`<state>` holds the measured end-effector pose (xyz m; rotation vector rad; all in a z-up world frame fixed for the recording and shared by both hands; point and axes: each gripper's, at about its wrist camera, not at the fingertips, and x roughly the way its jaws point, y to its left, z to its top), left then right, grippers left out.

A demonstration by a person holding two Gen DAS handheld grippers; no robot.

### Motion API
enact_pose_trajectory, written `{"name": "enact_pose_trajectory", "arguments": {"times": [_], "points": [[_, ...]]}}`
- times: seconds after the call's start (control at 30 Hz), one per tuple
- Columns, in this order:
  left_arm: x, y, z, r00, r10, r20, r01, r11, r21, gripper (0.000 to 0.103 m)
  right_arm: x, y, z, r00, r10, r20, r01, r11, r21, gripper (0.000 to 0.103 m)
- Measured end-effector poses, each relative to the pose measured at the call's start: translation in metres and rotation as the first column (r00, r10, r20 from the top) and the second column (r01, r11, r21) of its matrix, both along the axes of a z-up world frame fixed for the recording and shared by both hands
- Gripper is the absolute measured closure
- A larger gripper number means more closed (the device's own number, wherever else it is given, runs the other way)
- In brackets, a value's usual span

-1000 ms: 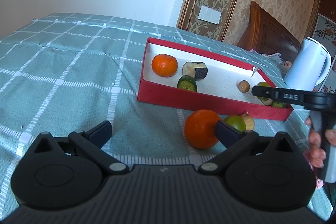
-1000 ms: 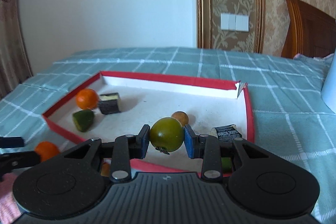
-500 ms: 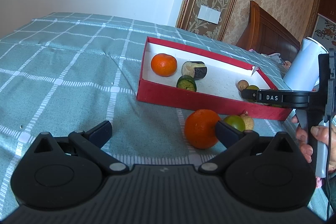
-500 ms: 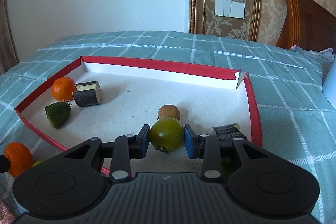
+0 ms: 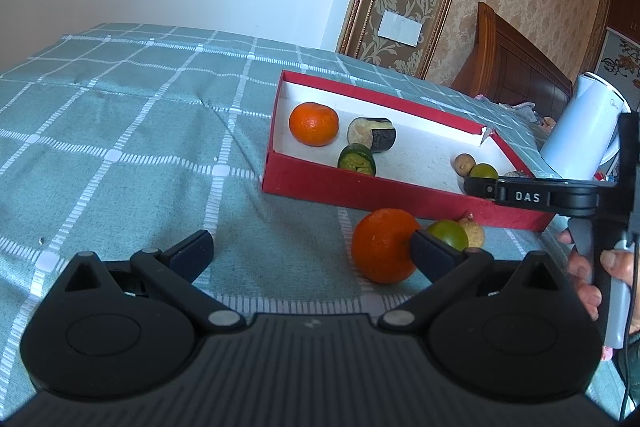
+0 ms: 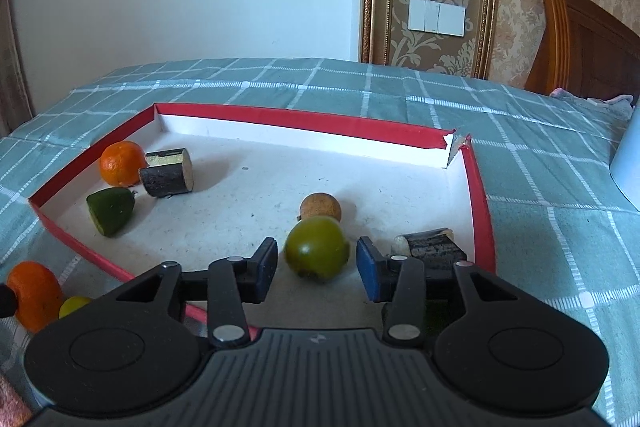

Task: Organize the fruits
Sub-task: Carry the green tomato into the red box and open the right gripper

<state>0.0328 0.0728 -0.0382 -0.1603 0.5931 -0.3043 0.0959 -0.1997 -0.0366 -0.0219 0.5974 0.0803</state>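
In the right wrist view my right gripper is inside the red box, near its front right. Its jaws are opening. A green round fruit lies between them on the white floor, with a gap at each pad. Behind it is a brown longan. My left gripper stands wide open over the bedspread, holding nothing. Its right finger is in front of an orange that lies outside the box, beside a green fruit and a longan.
At the box's left end lie an orange, a dark cut cylinder and a green wedge. Another dark piece lies at the right wall. A white kettle stands right of the box. A hand holds the right gripper.
The right gripper came forward and down into the box with the green fruit, then its pads parted from it. The left gripper has not moved.
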Motion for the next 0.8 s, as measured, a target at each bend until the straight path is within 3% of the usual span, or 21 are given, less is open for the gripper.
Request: {"name": "enact_pose_trajectory", "arguments": {"times": [0.1, 0.4, 0.5, 0.8], "points": [[-0.001, 0.000, 0.000, 1.000, 0.000, -0.002, 0.000, 1.000, -0.002, 0.000, -0.011, 0.000, 0.004, 0.999, -0.012, 0.033, 0.013, 1.000, -0.015, 0.051], [0.001, 0.001, 0.000, 1.000, -0.001, -0.003, 0.001, 1.000, -0.003, 0.000, -0.047, -0.008, 0.012, 0.996, -0.013, 0.088, 0.011, 1.000, 0.028, 0.050], [0.001, 0.002, -0.001, 1.000, -0.003, -0.005, 0.003, 1.000, -0.006, 0.000, -0.063, -0.009, 0.014, 0.993, -0.021, 0.118, 0.019, 1.000, 0.021, 0.042], [0.001, 0.001, 0.000, 1.000, -0.003, -0.006, 0.003, 1.000, -0.007, 0.000, -0.094, -0.028, 0.004, 0.997, -0.024, 0.072, 0.018, 0.997, 0.079, 0.040]]}}
